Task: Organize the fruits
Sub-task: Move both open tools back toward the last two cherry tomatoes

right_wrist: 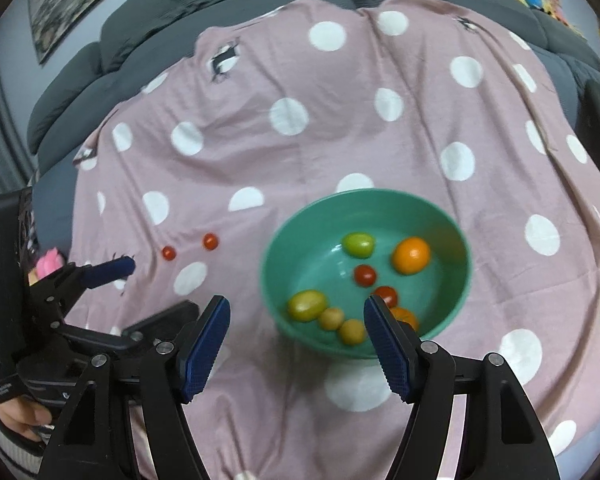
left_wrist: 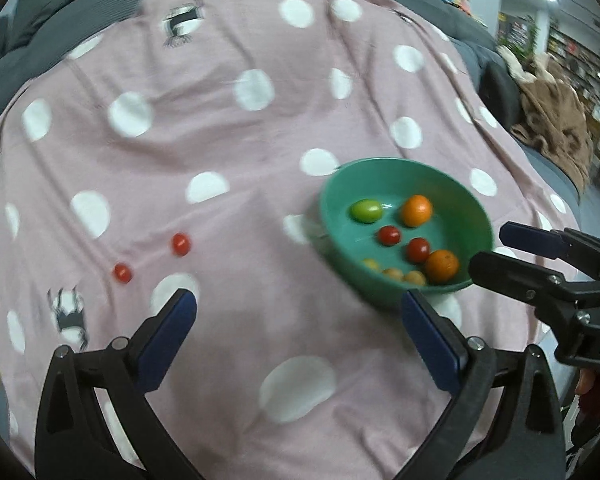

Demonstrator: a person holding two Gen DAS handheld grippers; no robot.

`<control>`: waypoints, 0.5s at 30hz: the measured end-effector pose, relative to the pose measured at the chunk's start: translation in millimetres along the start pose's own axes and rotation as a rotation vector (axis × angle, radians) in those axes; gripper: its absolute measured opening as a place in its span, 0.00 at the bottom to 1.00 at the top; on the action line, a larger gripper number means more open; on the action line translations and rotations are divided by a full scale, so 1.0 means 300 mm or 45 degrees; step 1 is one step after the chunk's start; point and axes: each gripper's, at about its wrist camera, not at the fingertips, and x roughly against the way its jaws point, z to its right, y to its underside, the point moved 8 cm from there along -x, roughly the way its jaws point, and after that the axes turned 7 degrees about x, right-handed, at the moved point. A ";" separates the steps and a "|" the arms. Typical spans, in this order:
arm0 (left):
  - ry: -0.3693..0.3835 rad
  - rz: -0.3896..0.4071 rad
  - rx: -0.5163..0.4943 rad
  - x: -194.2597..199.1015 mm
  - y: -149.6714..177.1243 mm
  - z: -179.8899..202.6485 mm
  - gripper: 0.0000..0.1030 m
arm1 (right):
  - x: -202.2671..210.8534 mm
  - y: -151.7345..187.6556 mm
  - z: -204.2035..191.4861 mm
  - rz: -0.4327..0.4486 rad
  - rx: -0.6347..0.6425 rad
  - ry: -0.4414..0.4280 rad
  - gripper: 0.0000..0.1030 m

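two red tomatoes point(right_wrist: 190, 247) lie on the dotted cloth point(right_wrist: 340, 128) left of the green bowl point(right_wrist: 456, 292). both the left gripper point(left_wrist: 298, 322) and right gripper point(right_wrist: 296, 326) are spread apart, empty. writing on the gripper bodies is too blurred to read.

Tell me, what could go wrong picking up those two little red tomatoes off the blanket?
1. The two red tomatoes are small and round on a soft, wrinkled blanket, so open fingers closing on one might nudge it and make it roll away.
2. The green bowl sits on that same soft blanket, probably unsteady. A bump from the right gripper hanging over its near rim could tip the fruit out.
3. Squeezing hard might squash a tomato.
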 end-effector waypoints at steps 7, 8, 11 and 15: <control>-0.046 -0.016 0.151 0.052 0.104 -0.177 0.99 | -0.058 0.034 -0.127 -0.056 0.054 -0.083 0.68; -0.050 -0.018 0.175 0.056 0.122 -0.203 0.99 | -0.072 0.041 -0.149 -0.071 0.068 -0.096 0.68; -0.064 -0.050 0.257 0.052 0.188 -0.301 0.99 | -0.108 0.059 -0.208 -0.104 0.108 -0.131 0.68; -0.056 -0.099 0.401 0.033 0.270 -0.429 0.98 | -0.164 0.084 -0.278 -0.163 0.156 -0.163 0.68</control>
